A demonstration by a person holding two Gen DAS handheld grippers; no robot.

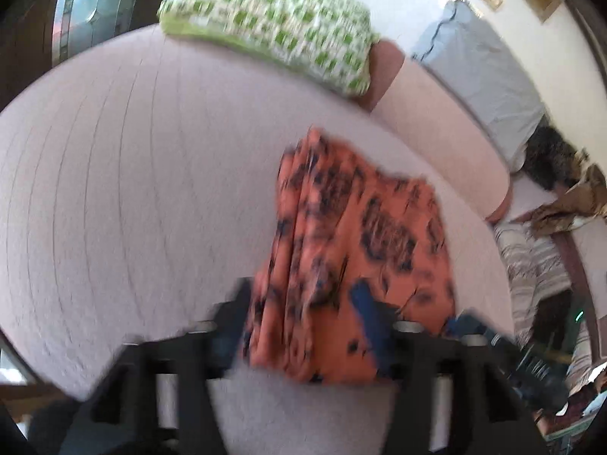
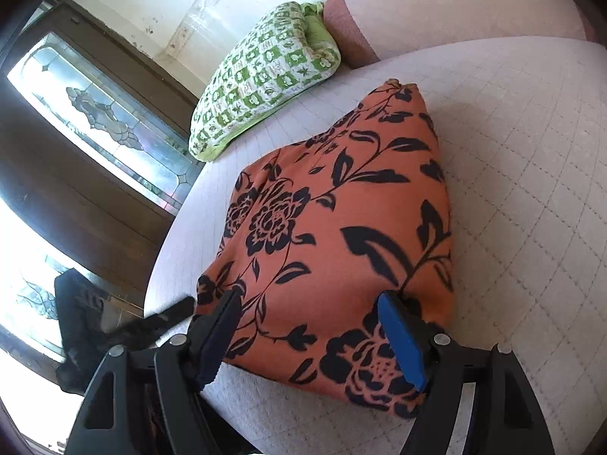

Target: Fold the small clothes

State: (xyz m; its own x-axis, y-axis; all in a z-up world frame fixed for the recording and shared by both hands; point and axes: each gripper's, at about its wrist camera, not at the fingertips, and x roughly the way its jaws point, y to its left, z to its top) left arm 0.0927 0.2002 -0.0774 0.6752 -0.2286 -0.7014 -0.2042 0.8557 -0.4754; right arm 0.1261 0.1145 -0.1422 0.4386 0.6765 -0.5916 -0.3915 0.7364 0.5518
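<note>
An orange garment with a black floral print lies on the quilted pale mattress, already doubled into a compact, roughly wedge-shaped bundle, so the fold in hand looks close to finished rather than just begun. The right gripper sits at the near end of the bundle with its jaws spread wide, one finger to either side of the cloth; whether the pads touch the fabric or only flank it is hard to say. In the left wrist view the left gripper also has its jaws spread around a gathered, pleated edge of the same garment, but the picture is smeared by motion and I cannot tell whether any cloth is actually pinched. My judgement is that the next move calls for either closing on the near edge to bring it over once more, or simply pressing the bundle flat and squaring its sides. A green-and-white checked pillow rests near the head of the bed, well apart from the garment. A heap of other clothes shows at the right edge of the left view, too blurred and cut off to identify.
</note>
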